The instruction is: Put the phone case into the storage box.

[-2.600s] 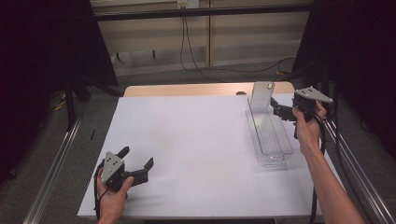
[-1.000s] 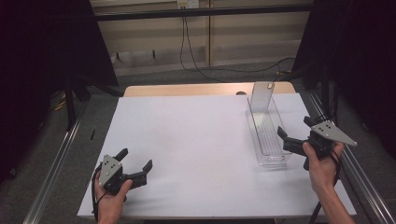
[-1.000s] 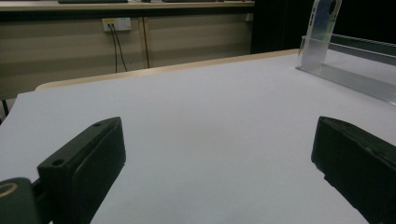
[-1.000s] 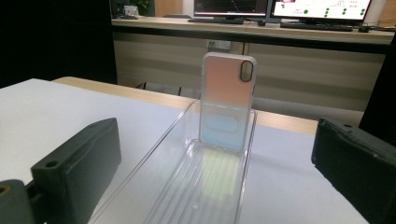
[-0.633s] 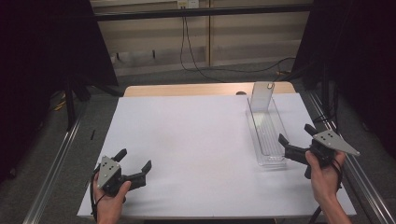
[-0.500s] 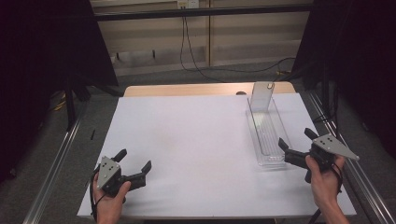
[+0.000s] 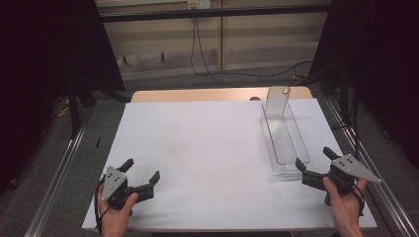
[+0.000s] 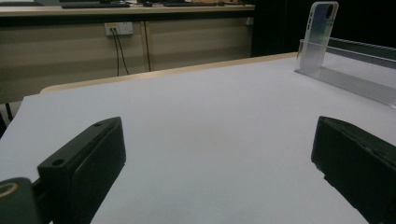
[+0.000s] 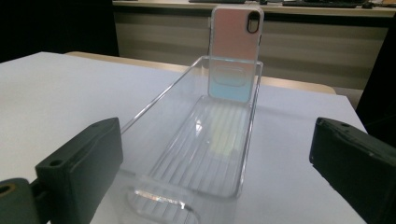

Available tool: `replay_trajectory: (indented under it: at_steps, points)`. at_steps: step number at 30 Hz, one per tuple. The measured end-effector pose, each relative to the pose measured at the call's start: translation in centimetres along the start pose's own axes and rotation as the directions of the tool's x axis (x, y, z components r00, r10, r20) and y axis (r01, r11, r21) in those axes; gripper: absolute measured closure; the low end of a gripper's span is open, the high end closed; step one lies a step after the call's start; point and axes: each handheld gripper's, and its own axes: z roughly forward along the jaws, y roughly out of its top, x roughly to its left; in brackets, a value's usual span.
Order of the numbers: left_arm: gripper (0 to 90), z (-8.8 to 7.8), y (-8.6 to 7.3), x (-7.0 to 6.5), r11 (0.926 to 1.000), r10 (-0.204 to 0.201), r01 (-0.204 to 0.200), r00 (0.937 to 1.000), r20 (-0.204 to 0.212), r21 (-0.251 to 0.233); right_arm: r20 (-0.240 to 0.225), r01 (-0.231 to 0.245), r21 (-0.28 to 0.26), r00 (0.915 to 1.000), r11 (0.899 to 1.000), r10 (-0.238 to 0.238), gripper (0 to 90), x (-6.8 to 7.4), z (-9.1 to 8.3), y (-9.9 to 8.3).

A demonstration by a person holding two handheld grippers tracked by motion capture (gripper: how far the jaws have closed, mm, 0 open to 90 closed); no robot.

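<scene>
- The phone case [image 9: 236, 51] stands upright at the far end of the clear tray [image 7: 282, 140], leaning against the tray's far wall, camera cutout at the top.
- The clear tray lies lengthwise near the right edge of the counter [image 7: 207, 143], its long axis running from the near edge toward the far edge. Apart from the case, the tray holds nothing.
- The right gripper [image 7: 316, 165] sits at the near right corner of the counter, just beside the near end of the tray. Its fingers [image 9: 79, 163] are spread wide and hold nothing; they point along the tray toward the case.
- The left gripper [image 7: 143, 177] rests at the near left corner of the counter, well apart from the tray. Its fingers [image 8: 84, 163] are likewise spread and hold nothing.
- Step in hand, as judged: both grippers are parked clear of the work, and the case appears already set in its tray.
- Next move, if the case is to be handled: advance the right gripper along the tray, line the fingers up on the case's two long edges, and close gently. The case is thin and only leaning, so a sideways nudge could tip it flat.
</scene>
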Motion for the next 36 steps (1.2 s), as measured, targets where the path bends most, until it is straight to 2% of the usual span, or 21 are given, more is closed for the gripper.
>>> replay_trajectory:
  at_steps: [5, 11, 17, 23, 27, 31, 34, 36]
  points:
    - [3.1, 0.1, 0.0, -0.1, 1.0000, 0.004, -0.004, 1.0000, 0.000, 0.003, 0.006, -0.002, 0.009, 1.0000, 1.000, 0.002, 2.4, 0.3, -0.5, -0.9]
    - [3.1, 0.0, -0.1, 0.0, 1.0000, 0.000, 0.000, 1.0000, -0.002, 0.001, 0.017, -0.018, -0.015, 0.9997, 1.000, 0.018, 2.4, 0.5, -1.6, -1.2]
    - [3.1, -0.2, 0.0, -0.1, 1.0000, -0.006, 0.006, 1.0000, -0.002, -0.003, 0.074, 0.015, -0.010, 0.9971, 1.000, -0.014, 2.6, 0.5, -2.1, -2.0]
    - [3.1, -0.2, -0.1, -0.1, 1.0000, -0.004, 0.004, 1.0000, -0.003, 0.002, 0.100, -0.011, -0.015, 0.9949, 1.000, 0.013, 1.7, 0.4, -2.5, -2.5]
    - [2.5, -0.4, -0.3, -0.1, 0.9998, -0.015, 0.015, 0.9998, -0.015, 0.011, 0.101, -0.023, 0.001, 0.9946, 1.000, 0.023, 1.0, 0.3, -2.7, -2.7]
    - [2.6, -0.3, -0.4, 0.0, 0.9996, -0.016, 0.017, 0.9998, -0.013, 0.024, 0.088, -0.055, 0.008, 0.9947, 0.998, 0.055, 1.5, 0.3, -2.5, -2.8]
    - [2.7, -0.1, -0.4, 0.0, 0.9995, -0.016, 0.017, 0.9998, -0.010, 0.027, 0.104, -0.039, 0.000, 0.9938, 0.999, 0.039, 1.6, 0.3, -2.5, -2.7]
    - [2.8, 0.0, -0.4, -0.1, 0.9993, -0.019, 0.019, 0.9998, -0.004, 0.033, 0.096, -0.044, 0.001, 0.9944, 0.999, 0.044, 1.4, 0.3, -2.4, -2.7]
